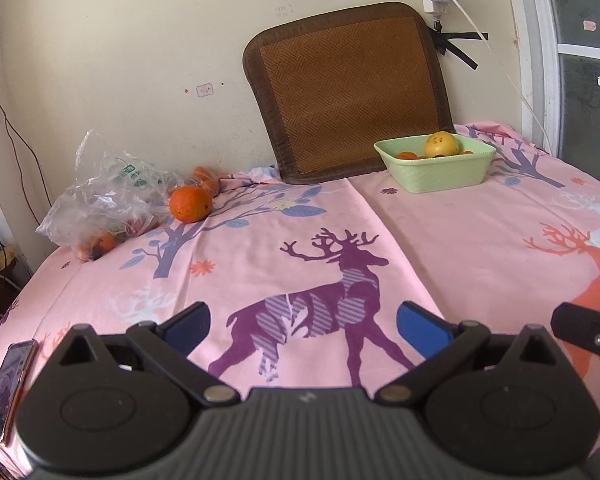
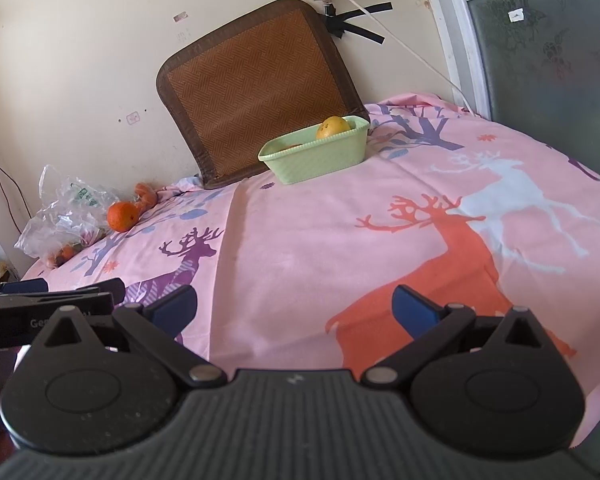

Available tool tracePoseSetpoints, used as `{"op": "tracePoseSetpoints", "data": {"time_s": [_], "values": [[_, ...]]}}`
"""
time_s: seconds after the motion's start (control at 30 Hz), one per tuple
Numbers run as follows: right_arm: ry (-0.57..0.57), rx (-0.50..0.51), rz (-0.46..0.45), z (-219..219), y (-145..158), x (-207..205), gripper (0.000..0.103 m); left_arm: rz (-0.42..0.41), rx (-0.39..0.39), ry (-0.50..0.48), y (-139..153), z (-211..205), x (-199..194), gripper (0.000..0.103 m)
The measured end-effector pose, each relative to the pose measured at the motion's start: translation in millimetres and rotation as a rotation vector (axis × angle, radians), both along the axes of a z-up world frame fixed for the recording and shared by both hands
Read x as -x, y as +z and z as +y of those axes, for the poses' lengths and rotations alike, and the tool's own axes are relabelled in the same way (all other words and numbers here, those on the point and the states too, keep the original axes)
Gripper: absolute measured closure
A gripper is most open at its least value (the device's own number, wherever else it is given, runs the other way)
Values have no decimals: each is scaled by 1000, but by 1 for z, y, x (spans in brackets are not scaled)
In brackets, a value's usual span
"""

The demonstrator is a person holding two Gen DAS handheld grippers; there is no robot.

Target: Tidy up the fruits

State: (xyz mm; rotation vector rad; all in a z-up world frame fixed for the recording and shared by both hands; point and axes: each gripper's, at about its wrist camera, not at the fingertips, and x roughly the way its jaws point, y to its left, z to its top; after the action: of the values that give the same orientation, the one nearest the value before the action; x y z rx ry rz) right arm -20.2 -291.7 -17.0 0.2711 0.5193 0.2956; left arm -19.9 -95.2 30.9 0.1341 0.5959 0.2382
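Pink deer-print bed [image 1: 440, 240] against a cream wall: loose orange [image 1: 190, 203] at left-view upper left, nearer the empty, spread left gripper [image 1: 303, 326]; right gripper [image 2: 295, 309] likewise spread; green basket [image 1: 440, 178] upper right.

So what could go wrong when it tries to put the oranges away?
The big orange lies loose on soft, wrinkled cloth near the table's left edge, so a nudge could roll it off. The plastic bag beside it may snag the left gripper fingers. The green basket already holds a yellow fruit, so a dropped orange might bounce out.
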Motion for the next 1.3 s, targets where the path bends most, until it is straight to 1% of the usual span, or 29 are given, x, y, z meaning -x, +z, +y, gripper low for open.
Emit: {"op": "tracePoseSetpoints", "data": {"time_s": [0.3,0.6,0.83,1.3], "values": [[-2,3,1,3,-1,-1,0,7,15,9,0,0,-1,0],[-1,4,3,3,0,-1,0,-12,-16,30,1,2,-3,0],[-3,3,5,4,0,-2,0,-3,-29,30,-2,0,-4,0],[-3,2,5,3,-1,-2,0,-21,-64,34,-3,-3,-1,0]]}}
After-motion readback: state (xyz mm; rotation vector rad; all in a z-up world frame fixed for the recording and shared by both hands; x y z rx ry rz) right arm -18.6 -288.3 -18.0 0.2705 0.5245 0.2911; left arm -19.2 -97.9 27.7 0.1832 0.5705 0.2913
